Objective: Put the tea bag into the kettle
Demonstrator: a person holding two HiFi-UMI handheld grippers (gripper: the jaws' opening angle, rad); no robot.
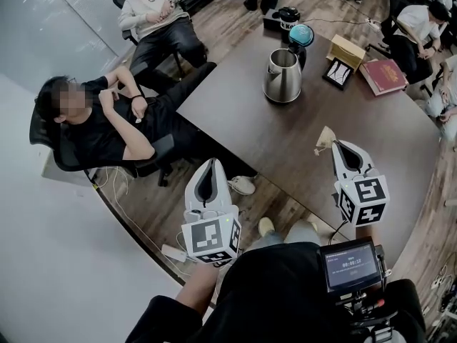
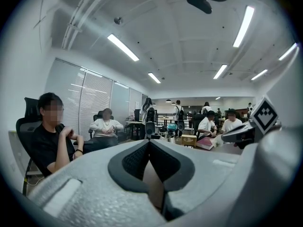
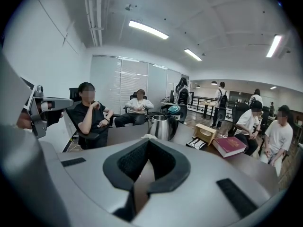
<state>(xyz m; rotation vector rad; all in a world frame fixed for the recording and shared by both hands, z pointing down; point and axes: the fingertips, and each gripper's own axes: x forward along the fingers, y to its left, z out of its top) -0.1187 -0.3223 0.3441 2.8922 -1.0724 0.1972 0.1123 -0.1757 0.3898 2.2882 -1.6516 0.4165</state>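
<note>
A steel kettle [image 1: 283, 76] stands near the far edge of the dark wooden table [image 1: 271, 145], its teal-topped lid [image 1: 300, 34] swung up and its mouth uncovered. A beige tea bag [image 1: 325, 140] hangs above the table's near half, and my right gripper [image 1: 335, 143] is shut on it. In the right gripper view the kettle [image 3: 160, 126] sits straight ahead, beyond the right gripper [image 3: 147, 140], where a white scrap of the tea bag [image 3: 148, 136] peeks over the closed tips. My left gripper [image 1: 211, 161] is shut and holds nothing, left of the table's edge over the floor. The left gripper [image 2: 149, 141] shows its jaws meeting.
A red book [image 1: 383, 75], a wooden box [image 1: 346, 50] and a small black tray [image 1: 337, 73] lie right of the kettle. A black appliance [image 1: 284, 17] stands behind it. Two people sit in chairs [image 1: 107, 120] [image 1: 158, 13] left of the table.
</note>
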